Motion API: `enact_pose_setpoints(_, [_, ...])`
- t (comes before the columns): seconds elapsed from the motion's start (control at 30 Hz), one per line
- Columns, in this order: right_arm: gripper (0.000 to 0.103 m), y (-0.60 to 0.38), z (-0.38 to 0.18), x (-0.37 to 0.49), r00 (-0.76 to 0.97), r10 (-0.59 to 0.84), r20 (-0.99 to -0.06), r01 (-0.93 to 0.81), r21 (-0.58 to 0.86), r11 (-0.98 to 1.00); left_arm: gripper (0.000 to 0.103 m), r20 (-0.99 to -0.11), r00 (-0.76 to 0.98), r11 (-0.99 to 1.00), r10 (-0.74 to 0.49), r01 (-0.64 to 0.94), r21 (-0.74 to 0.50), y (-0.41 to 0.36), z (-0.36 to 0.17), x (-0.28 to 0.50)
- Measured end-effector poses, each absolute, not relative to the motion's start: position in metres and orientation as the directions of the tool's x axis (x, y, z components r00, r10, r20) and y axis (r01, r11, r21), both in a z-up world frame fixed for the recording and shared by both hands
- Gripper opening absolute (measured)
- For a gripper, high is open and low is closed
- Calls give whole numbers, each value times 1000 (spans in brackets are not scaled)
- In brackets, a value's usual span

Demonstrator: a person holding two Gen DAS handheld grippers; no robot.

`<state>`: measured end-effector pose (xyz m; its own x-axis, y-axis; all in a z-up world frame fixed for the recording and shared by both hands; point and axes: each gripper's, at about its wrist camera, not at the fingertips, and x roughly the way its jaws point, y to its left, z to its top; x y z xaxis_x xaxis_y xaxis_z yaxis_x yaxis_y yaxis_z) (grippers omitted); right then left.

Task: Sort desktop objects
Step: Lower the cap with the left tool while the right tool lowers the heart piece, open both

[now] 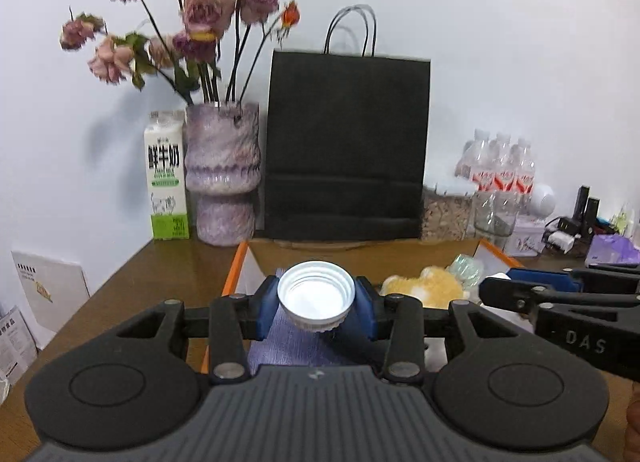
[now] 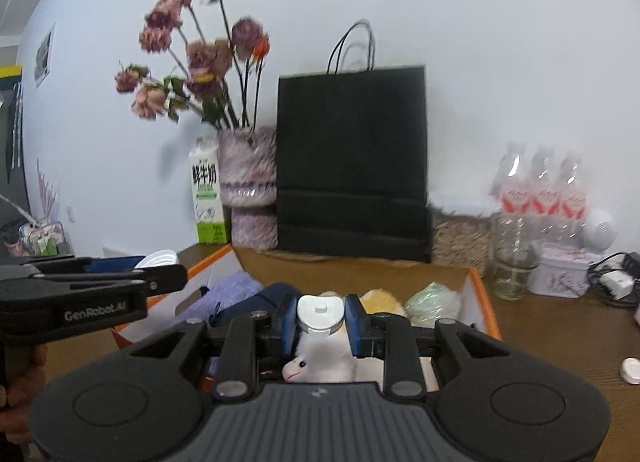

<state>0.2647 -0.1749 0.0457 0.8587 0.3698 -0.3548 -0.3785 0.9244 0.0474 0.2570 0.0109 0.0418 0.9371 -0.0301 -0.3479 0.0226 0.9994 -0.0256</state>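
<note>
Left gripper (image 1: 316, 304), seen from its own camera: two blue pads narrowed onto one white screw lid (image 1: 316, 296), gripped at both sides, threaded hollow turned toward the lens. Held above one orange-edged cardboard box (image 1: 234, 274) on the brown table (image 1: 160, 274). In the box: one lilac cloth (image 1: 280, 346) under the lid, one yellow plush toy (image 1: 434, 286), one crumpled greenish wrapper (image 1: 466, 268). Entered from the right edge, level with the lid: right gripper (image 1: 496, 288), seen side-on. Against the wall behind the box: one milk carton (image 1: 167, 178), one purple vase (image 1: 224, 178) with dried roses, about nine heads, blurred; one black paper bag (image 1: 346, 146) with two handles. Further right: three water bottles (image 1: 498, 166) in a row, one glass jar (image 1: 494, 214).

Right wrist camera: right gripper (image 2: 320, 320) closed partway onto one small white cap (image 2: 320, 312) with a raised tab on top, pinched between two blue pads, over the same box (image 2: 486, 290). Below it, one white plush animal (image 2: 320, 368); beyond, the yellow plush toy (image 2: 382, 300) and the greenish wrapper (image 2: 432, 300). At the left edge, left gripper (image 2: 164, 266) with the white lid (image 2: 158, 258) just visible. Behind: one carton (image 2: 208, 198), one vase (image 2: 250, 190), one bag (image 2: 352, 166), three bottles (image 2: 542, 186), one jar (image 2: 512, 266), one printed tin (image 2: 560, 272). One loose round white cap (image 2: 632, 370) on the table at far right.
</note>
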Motion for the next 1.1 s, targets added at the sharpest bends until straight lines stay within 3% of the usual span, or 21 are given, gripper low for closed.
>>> enact_pose_setpoints(0.27, [25, -167, 16, 286, 817, 374, -440, -391, 55, 919, 41, -416, 909, 1000, -22, 24, -1, 18, 18, 272])
enact_pose_setpoints(0.7, [25, -165, 7, 284, 806, 365, -467, -391, 43, 919, 41, -442, 896, 998, -30, 47, 28, 15, 9, 272])
enact_pose_setpoints(0.73, [25, -165, 7, 284, 806, 363, -468, -389, 44, 920, 43, -442, 897, 998, -28, 49, 35, 14, 9, 272])
enact_pose_setpoints(0.77, [27, -166, 7, 284, 808, 359, -468, -384, 44, 922, 53, -441, 897, 998, -29, 53, 41, 13, 10, 271])
enact_pose_setpoints(0.8, [41, -166, 7, 284, 808, 356, -470, -382, 43, 923, 74, -436, 900, 998, -26, 51, 46, 12, 11, 269])
enact_pose_setpoints(0.83, [53, -167, 7, 284, 810, 351, -469, -376, 44, 926, 83, -427, 904, 998, -14, 41, 54, 11, 12, 268])
enact_pose_setpoints(0.87, [78, -168, 8, 283, 818, 343, -462, -364, 45, 930, 89, -415, 909, 997, 23, 8, 74, 9, 13, 267])
enact_pose_setpoints(0.9, [91, -169, 9, 281, 831, 329, -449, -349, 40, 936, 96, -408, 912, 996, 44, -8, 88, 9, 13, 266])
enact_pose_setpoints(1.0, [102, -173, 12, 278, 847, 315, -428, -335, 31, 942, 103, -400, 915, 996, 59, -29, 79, 12, 14, 265])
enact_pose_setpoints(1.1, [103, -174, 14, 275, 848, 319, -423, -338, 31, 941, 103, -398, 916, 997, 45, -17, 74, 11, 15, 263])
